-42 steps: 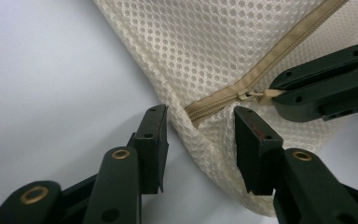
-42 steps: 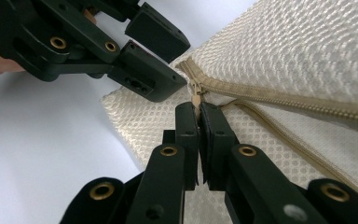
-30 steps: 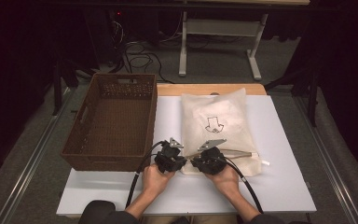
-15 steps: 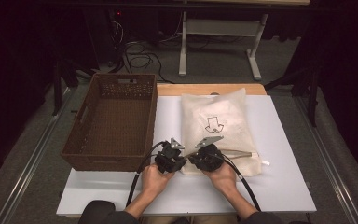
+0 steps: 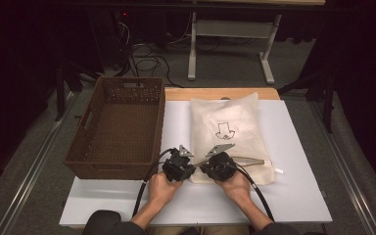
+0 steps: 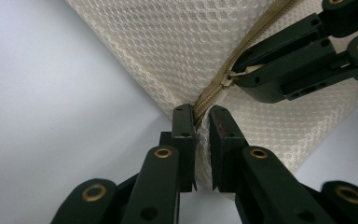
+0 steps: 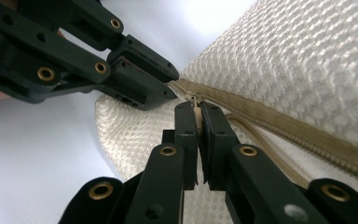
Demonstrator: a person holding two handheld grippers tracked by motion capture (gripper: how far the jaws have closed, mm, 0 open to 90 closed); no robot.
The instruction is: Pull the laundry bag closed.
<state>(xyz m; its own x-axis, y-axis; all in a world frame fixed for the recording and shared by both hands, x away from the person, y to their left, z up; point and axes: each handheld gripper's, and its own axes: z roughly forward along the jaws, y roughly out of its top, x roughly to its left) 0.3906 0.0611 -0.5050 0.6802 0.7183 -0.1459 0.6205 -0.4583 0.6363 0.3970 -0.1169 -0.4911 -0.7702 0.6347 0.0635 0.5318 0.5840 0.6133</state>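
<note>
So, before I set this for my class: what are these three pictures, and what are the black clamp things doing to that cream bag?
A person sits at a white table with a hand-held gripper in each hand. One picture looks down from above; the other two come from cameras riding on each gripper, looking along its black jaws. On the table lie a brown woven basket and a cream mesh bag with a tan zipper. The left gripper pinches the bag's corner at the zipper's end. The right gripper is closed on the zipper pull, placed to slide it along.
</note>
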